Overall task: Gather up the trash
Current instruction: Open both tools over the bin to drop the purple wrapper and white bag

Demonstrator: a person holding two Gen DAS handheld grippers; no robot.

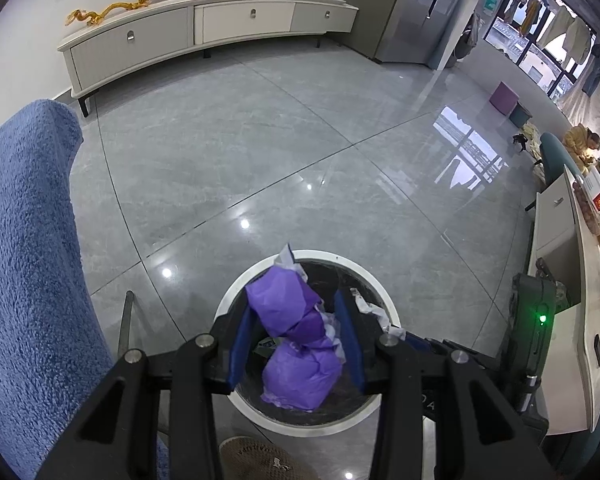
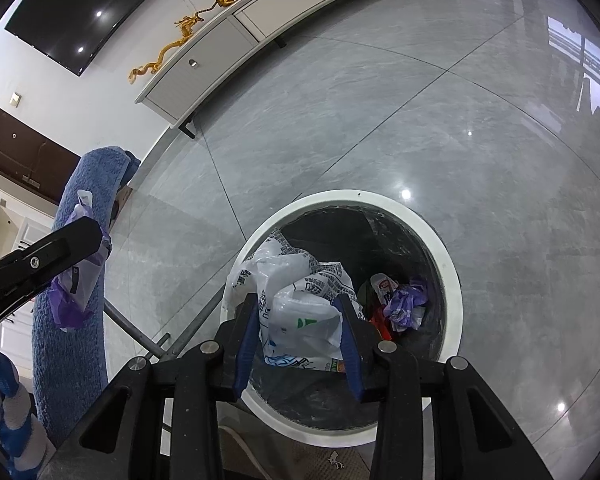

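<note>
Left gripper (image 1: 296, 340) is clamped on a crumpled purple bag (image 1: 296, 344), hanging over the round white-rimmed trash bin (image 1: 236, 292); to its right, the right gripper (image 2: 300, 332) grips a white printed plastic bag (image 2: 300, 312) above the same bin; best to part each jaw fully while centred over the opening, so both bags drop inside the black liner

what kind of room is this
Most likely a home living room. A long low white TV cabinet stands along the wall under a wall-mounted dark screen, the floor is glossy grey tile, and a round white-rimmed trash bin stands on it.
</note>
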